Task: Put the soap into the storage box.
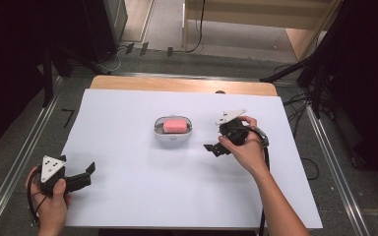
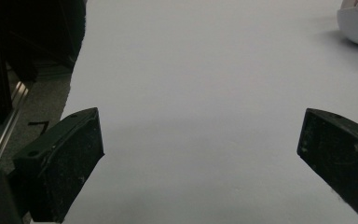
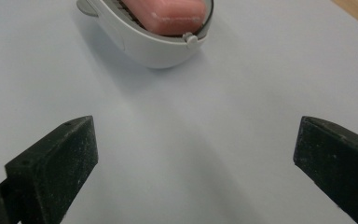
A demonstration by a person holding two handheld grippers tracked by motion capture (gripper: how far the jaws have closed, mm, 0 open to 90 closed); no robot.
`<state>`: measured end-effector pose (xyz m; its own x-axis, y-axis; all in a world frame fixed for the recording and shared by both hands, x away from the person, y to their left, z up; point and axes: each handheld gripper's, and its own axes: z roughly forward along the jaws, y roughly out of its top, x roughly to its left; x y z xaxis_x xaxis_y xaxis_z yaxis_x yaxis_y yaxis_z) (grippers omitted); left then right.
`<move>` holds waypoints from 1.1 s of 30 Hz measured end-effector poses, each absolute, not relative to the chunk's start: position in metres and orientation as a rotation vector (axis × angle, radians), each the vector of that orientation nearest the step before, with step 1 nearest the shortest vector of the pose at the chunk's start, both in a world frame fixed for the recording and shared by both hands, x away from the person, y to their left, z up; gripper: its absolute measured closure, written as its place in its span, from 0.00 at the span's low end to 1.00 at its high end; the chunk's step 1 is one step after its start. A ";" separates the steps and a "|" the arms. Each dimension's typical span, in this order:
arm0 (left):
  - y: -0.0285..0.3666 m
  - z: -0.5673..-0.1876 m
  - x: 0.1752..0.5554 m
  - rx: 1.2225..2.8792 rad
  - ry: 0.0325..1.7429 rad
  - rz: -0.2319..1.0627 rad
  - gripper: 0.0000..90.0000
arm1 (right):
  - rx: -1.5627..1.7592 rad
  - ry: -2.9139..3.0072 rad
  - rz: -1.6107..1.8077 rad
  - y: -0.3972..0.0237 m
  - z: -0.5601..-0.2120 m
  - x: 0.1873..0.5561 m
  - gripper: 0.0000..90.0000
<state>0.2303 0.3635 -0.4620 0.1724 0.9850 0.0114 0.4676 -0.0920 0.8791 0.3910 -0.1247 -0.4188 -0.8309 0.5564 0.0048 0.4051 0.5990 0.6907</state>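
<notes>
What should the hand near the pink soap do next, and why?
Probably ease the right gripper forward toward the soap dish. Its jaws stand wide open with nothing between them, and in the right gripper view the pink soap lies in the dish just ahead, with bare white table cover between. The left gripper is open too, but farther away.

We can read almost nothing here. The one sign we find is a dark mark shaped like the numeral 7 (image 1: 68, 117), set on the grey floor just off the left edge of the white sheet covering the table (image 1: 128, 196); in the left gripper view part of the same dark mark (image 2: 38, 125) shows on the floor, too cut off to read. We see no lettering on the pink bar of soap (image 3: 165, 16) or its white oval dish (image 3: 158, 49).
</notes>
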 end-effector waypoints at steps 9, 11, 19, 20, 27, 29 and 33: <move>0.363 -0.462 0.230 1.677 1.401 0.850 0.01 | 0.860 2.567 1.052 -0.144 -0.424 0.381 0.00; 0.363 -0.462 0.230 1.677 1.401 0.850 0.01 | 0.867 2.561 1.058 -0.148 -0.425 0.379 0.00; 0.363 -0.462 0.230 1.674 1.401 0.855 0.01 | 0.908 2.522 1.092 -0.163 -0.436 0.370 0.00; 0.363 -0.462 0.230 1.675 1.402 0.855 0.01 | 0.920 2.518 1.093 -0.165 -0.438 0.368 0.00; 0.363 -0.462 0.230 1.683 1.397 0.857 0.01 | 0.965 2.491 1.103 -0.180 -0.448 0.358 0.00; 0.363 -0.462 0.230 1.683 1.394 0.858 0.01 | 0.968 2.483 1.119 -0.186 -0.451 0.355 0.00; 0.362 -0.462 0.230 1.685 1.394 0.862 0.01 | 0.985 2.465 1.116 -0.195 -0.455 0.350 0.00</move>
<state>0.2297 0.3621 -0.4621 0.1718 0.9848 0.0256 0.4635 -0.1037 0.8800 0.3500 -0.1955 -0.4555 -0.7356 0.6763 0.0390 0.4753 0.4743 0.7410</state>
